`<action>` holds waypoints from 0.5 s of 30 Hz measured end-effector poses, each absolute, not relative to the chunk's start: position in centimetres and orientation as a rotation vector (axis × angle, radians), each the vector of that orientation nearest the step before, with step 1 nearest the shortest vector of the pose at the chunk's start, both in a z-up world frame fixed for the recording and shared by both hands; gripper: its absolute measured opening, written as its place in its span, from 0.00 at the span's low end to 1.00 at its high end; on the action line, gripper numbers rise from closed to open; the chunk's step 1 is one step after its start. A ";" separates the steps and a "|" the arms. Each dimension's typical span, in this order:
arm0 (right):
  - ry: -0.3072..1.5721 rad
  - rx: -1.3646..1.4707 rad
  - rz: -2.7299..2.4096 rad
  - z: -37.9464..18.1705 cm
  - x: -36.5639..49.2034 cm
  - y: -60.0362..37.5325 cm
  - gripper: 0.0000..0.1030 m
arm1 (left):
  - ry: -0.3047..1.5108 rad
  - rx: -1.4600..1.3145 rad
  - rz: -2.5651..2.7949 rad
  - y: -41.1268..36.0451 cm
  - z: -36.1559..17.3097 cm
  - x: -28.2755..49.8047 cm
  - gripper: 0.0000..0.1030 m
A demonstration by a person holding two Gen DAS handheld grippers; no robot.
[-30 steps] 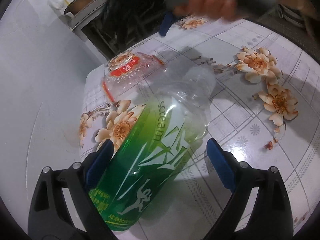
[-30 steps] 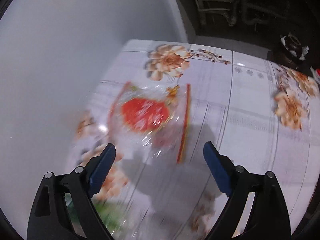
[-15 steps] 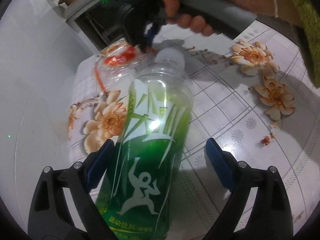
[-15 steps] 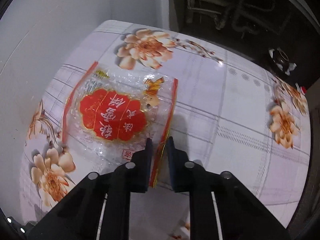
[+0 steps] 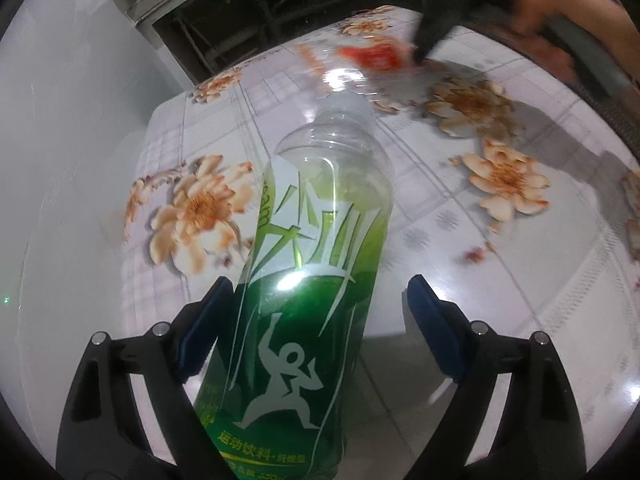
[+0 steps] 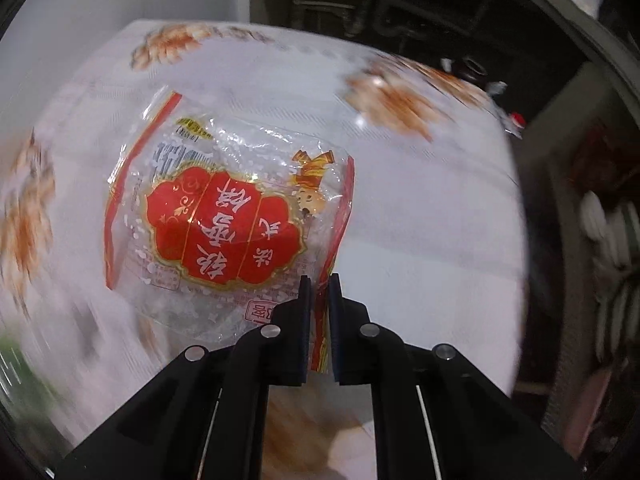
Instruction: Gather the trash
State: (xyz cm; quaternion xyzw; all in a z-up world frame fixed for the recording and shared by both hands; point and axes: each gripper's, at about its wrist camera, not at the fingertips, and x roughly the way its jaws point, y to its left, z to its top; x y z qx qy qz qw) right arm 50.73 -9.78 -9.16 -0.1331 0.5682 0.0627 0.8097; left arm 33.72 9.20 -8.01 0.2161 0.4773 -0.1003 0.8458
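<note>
left jaws wide around bottle, right jaws pinched on wrapper

in the left wrist view we see the left gripper with its blue pads spread wide. the green bottle lies between them, neck pointing away from the camera; the left pad sits against or just beside the bottle's side, the right pad stands clear of it, so nothing is clamped. the bottle rests on the floral tablecloth. farther right and beyond the bottle's neck, the clear wrapper with its red label shows blurred, next to the dark, smeared body of the other tool (detail there is too blurred to read).

in the right wrist view we see the clear wrapper filling the left and middle of the frame, red scalloped label facing the camera with red stripes along its two sides. the right gripper has its fingers drawn nearly together on the wrapper's right-hand striped edge, holding it. the tablecloth behind is blurred.
</note>
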 end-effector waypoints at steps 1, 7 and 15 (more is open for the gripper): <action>1.215 -0.296 0.133 -9.2 49.0 -11.2 0.08 | 1.013 0.447 -0.219 9.0 -8.0 33.0 0.82; 1.189 -0.338 0.135 -8.8 37.6 -17.1 0.08 | 1.029 0.499 -0.260 6.3 -8.3 28.1 0.81; 1.128 -0.234 0.157 -8.7 23.1 -20.8 0.08 | 1.077 0.403 -0.306 4.4 -7.7 21.4 0.81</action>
